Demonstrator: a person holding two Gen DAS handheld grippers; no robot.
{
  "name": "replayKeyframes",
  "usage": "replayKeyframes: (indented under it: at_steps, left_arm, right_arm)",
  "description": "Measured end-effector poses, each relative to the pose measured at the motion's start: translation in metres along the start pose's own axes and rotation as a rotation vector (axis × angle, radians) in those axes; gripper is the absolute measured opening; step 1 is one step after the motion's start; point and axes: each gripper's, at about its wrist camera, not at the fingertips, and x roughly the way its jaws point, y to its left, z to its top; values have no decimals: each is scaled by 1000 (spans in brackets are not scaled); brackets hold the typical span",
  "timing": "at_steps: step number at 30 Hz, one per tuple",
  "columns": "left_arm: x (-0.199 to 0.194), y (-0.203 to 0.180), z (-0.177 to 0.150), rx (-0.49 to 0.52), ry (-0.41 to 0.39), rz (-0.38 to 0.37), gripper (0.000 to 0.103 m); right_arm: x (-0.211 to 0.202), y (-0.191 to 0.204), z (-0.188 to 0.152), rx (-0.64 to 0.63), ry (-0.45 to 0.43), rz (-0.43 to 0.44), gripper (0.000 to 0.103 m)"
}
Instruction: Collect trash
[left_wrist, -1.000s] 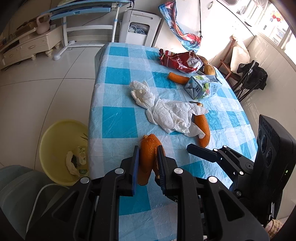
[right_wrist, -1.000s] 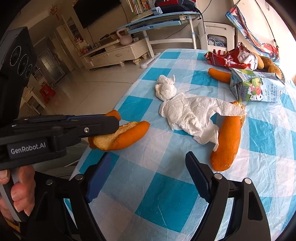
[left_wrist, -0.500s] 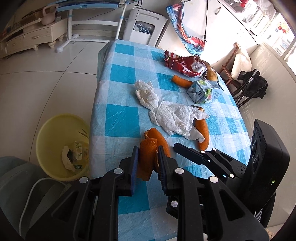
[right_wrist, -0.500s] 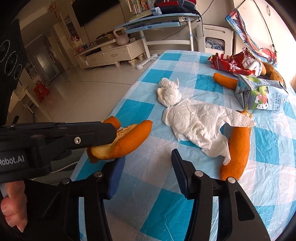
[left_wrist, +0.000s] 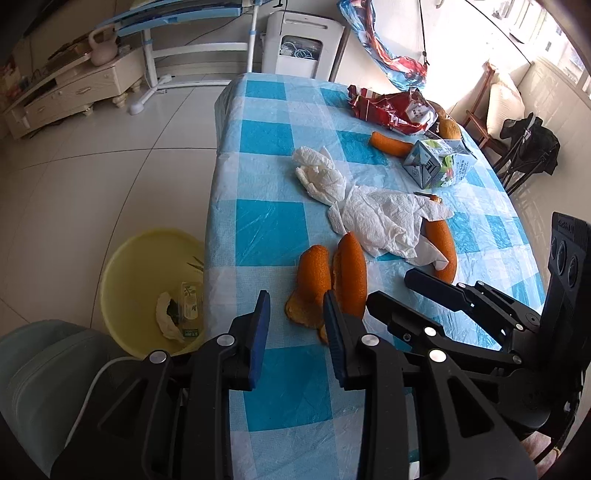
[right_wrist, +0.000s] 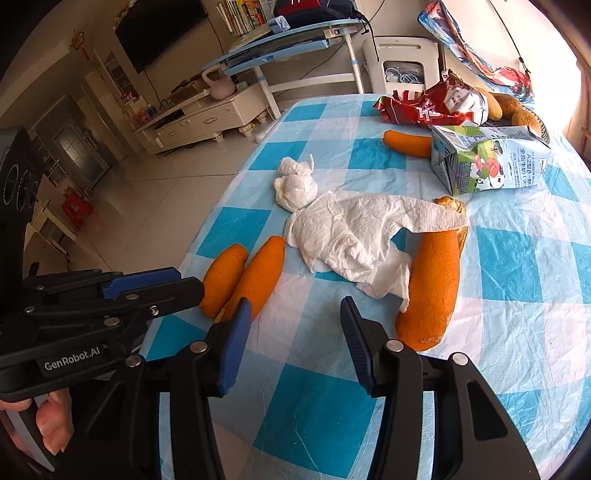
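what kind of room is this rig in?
Most likely a home living or dining room: a checked-cloth table, a wall TV above a cream cabinet, and a tiled floor with a yellow waste bin.

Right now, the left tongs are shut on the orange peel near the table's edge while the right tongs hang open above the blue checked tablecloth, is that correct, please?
Not quite: the left tongs are open, and the curved orange peel lies free on the blue checked tablecloth, as the left wrist view shows. The right tongs do hang open above it.

Blue-checked table (left_wrist: 266, 229), orange peels (left_wrist: 332, 280), paper towels (left_wrist: 376, 218), carton (left_wrist: 436, 166), snack bag (left_wrist: 395, 110)
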Motion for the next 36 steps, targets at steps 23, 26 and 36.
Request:
replayKeyframes:
  at_steps: [23,26,36]
  left_arm:
    - [31,-26,-2,64,-4,47,44]
    - [31,-30,-3,89,-9,46,23]
    - [-24,-52,-4,176,-235,77,21]
  right_arm:
    - [-21,-16,-27,-96,46,-11,15]
    - [-24,-19,-29,-69,39,0,15]
    - [-55,-21,-36,-46,-101,3,15]
